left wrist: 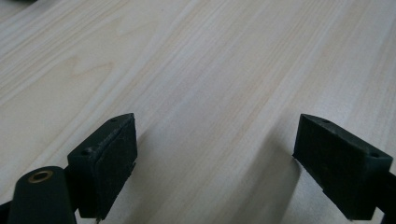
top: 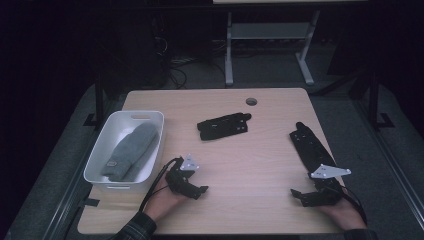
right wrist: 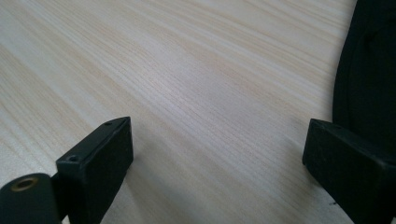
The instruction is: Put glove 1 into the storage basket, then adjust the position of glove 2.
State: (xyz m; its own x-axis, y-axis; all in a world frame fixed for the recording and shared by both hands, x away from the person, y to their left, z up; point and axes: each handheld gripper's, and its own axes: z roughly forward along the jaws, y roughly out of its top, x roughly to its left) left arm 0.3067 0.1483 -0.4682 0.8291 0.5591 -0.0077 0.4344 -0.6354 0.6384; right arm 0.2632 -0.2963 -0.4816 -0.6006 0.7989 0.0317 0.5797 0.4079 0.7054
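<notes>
We hold our left gripper (top: 192,186) low over the near left part of the wooden table (top: 260,160), jaws wide apart with bare wood between them. Our right gripper (top: 301,196) rests near the right edge, jaws likewise spread and gripping nothing. Two black flat pieces lie on the table: a shorter black piece (top: 223,126) toward the middle, farther off than both grippers and well apart from them, and a long black piece (top: 309,148) on the right, running from the far side down to just beside our right gripper — in the right gripper view its dark edge (right wrist: 369,70) sits just beyond one jaw. A white bin (top: 100,150) stands at the left, beside our left gripper, holding a grey mitten-like thing (top: 131,150). What the black pieces are, we cannot make out — the room is dim.
</notes>
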